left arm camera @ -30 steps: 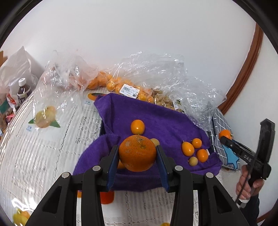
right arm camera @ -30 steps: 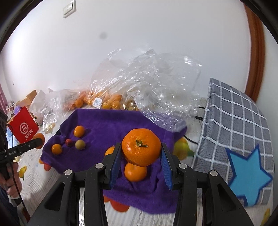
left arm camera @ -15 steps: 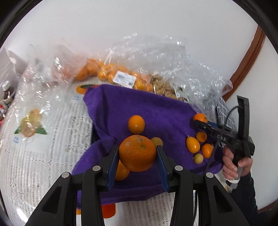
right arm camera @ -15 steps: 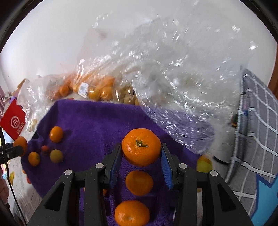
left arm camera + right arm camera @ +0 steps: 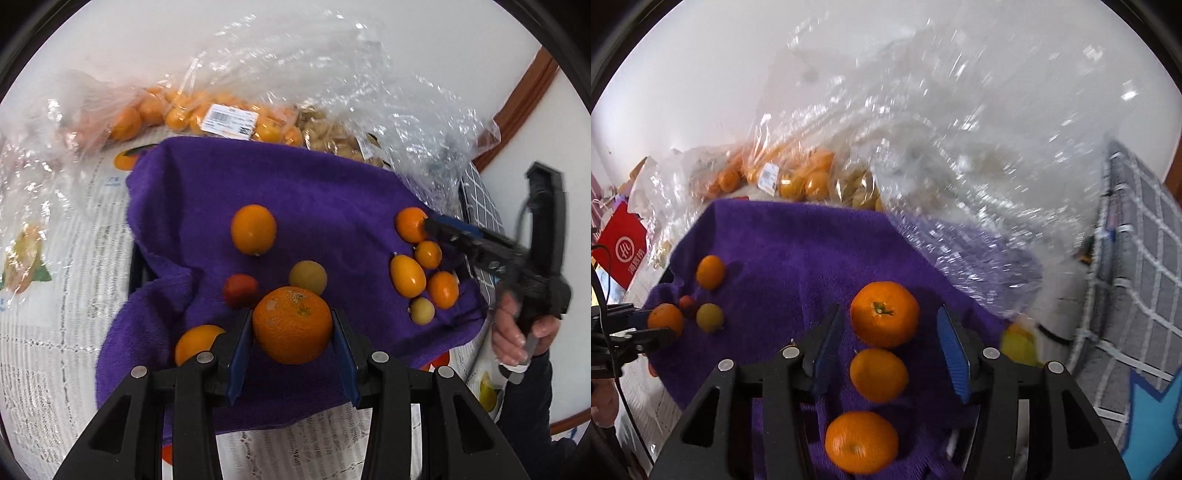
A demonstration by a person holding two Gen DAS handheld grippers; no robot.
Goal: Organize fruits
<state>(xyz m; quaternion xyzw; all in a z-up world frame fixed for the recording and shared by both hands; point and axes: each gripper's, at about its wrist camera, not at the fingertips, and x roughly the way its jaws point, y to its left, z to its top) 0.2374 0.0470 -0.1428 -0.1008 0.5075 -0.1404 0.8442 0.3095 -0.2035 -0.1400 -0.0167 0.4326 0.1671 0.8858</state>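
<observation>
on the left, held a rough-skinned orange (image 5: 291, 325) firmly between the pads of the left tool (image 5: 292, 332), low over the near edge of the purple towel (image 5: 314, 184), close behind a small red fruit (image 5: 240, 290) and a pale yellow one (image 5: 307, 277). best brought down onto bare towel beside that small cluster, without knocking the red fruit, and let go only once resting on the cloth, since round fruit rolls easily on a sagging fold.

on the right, had just been spreading the right tool (image 5: 886, 339); jaws stood clear of the stemmed tangerine (image 5: 884, 319), still between them but seemingly resting on the towel at the head of a row with two more tangerines (image 5: 879, 374). best drawn straight back and up, pads kept wide, so as not to nudge the row or snag the crinkled plastic bags (image 5: 923, 166) behind.
</observation>
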